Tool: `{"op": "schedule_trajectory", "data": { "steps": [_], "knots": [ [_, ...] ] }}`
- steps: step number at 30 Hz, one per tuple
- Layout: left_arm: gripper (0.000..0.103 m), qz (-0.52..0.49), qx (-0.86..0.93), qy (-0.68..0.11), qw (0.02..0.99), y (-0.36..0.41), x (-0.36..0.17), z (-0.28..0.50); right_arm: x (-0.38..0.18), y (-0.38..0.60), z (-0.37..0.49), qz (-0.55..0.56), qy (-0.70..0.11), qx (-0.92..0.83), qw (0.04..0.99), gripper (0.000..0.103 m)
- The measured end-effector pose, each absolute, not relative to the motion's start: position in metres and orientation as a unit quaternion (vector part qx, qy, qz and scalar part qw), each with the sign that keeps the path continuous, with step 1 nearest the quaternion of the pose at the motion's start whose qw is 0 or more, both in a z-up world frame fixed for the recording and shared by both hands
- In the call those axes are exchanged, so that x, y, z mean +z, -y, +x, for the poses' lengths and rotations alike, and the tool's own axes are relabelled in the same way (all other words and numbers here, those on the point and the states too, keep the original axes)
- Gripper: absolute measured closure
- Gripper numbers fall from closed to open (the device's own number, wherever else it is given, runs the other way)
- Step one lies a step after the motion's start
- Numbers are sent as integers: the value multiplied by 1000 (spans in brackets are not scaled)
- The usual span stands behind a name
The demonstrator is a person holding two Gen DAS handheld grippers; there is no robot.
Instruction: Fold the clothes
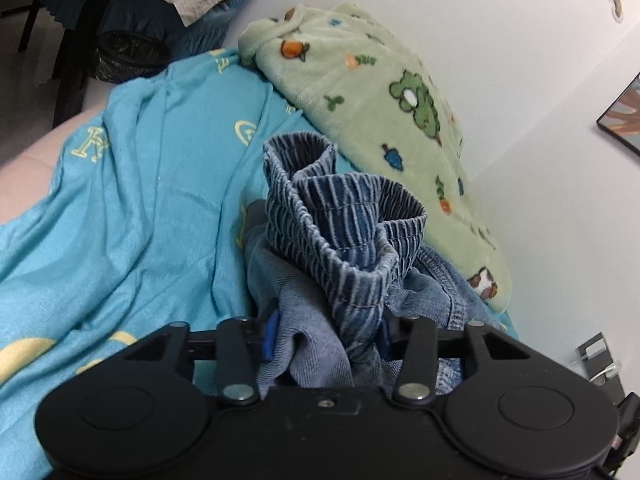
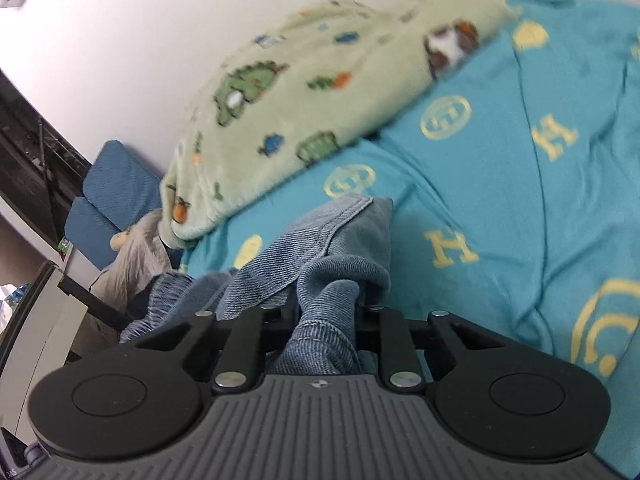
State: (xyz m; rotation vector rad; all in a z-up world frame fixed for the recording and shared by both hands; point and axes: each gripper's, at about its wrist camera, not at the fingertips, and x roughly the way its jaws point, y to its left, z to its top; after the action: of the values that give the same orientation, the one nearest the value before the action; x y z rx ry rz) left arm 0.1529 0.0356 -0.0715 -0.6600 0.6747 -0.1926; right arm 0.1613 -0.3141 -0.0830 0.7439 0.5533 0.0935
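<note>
While both grippers are clamping the denim garment (image 1: 320,280) bunched between their fingers, left gripper (image 1: 324,336) is pinching the ribbed waistband end, right gripper (image 2: 326,316) a hemmed end, cloth standing forward above the bed (image 2: 500,184).

A bed carries everything, covered by a turquoise sheet (image 1: 132,184) printed with yellow letters and round emblems; the cloth is rumpled into long creases. In the left wrist view a pale green fleece blanket (image 1: 372,92) with carrots and little green animals lies on the sheet from 12 o'clock down to 4 o'clock, along the white wall. In the right wrist view the same blanket runs from 9 o'clock to 1 o'clock. A bundle of blue denim (image 1: 340,240) sits over the sheet near 6 o'clock; whether it touches the sheet cannot be told
</note>
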Motion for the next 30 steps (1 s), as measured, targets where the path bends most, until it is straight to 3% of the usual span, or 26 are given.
{"op": "schedule_trajectory", "data": {
  "steps": [8, 16, 23, 30],
  "knots": [
    [63, -331, -146, -309, 880, -17, -22, 138, -23, 337, 135, 355, -211, 51, 909, 84],
    [62, -305, -219, -297, 878, 71, 21, 119, 26, 407, 81, 344, -152, 18, 926, 85],
    [62, -285, -287, -303, 863, 178, 22, 106, 41, 504, 19, 334, -117, -32, 935, 85],
    [62, -263, -338, -315, 847, 270, -9, 105, 20, 585, -23, 317, -98, -82, 940, 85]
  ]
}}
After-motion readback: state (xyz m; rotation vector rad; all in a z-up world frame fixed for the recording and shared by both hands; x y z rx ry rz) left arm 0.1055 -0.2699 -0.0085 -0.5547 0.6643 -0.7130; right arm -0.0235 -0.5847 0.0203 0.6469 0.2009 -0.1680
